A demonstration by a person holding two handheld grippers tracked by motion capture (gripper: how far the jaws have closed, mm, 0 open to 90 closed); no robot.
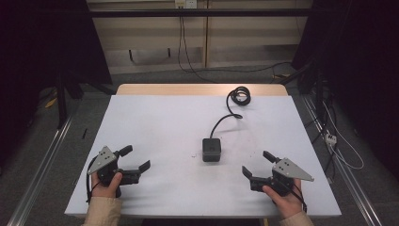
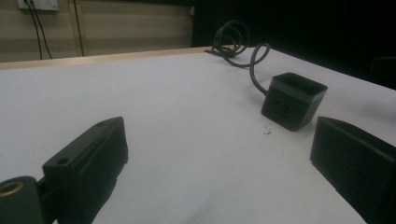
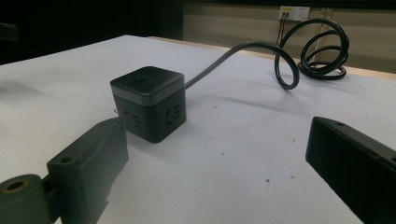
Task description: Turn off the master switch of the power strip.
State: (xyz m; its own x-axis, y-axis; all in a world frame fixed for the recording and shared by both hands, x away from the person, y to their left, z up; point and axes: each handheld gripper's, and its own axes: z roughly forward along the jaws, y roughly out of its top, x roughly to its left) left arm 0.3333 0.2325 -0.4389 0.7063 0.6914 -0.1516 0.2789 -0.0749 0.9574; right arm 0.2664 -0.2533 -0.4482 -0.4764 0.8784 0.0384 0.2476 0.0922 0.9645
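White table [image 1: 155, 122] w/ a wood strip at its far edge, dark room around, pale wall w/ sockets behind. Black socket cube [image 1: 211, 149] sits right of centre on the sheet, upright, grey band under its top; holes show on its sides in the right gripper view. Its cable [image 1: 229, 113] runs to the far edge & ends in a loose coil there. Small speck just left of the cube. Left gripper [image 1: 136, 158] near-left, jaws spread, nothing between, well apart from the cube. Right gripper [image 1: 258, 164] near-right, jaws spread wide too, empty, near the cube, not touching.
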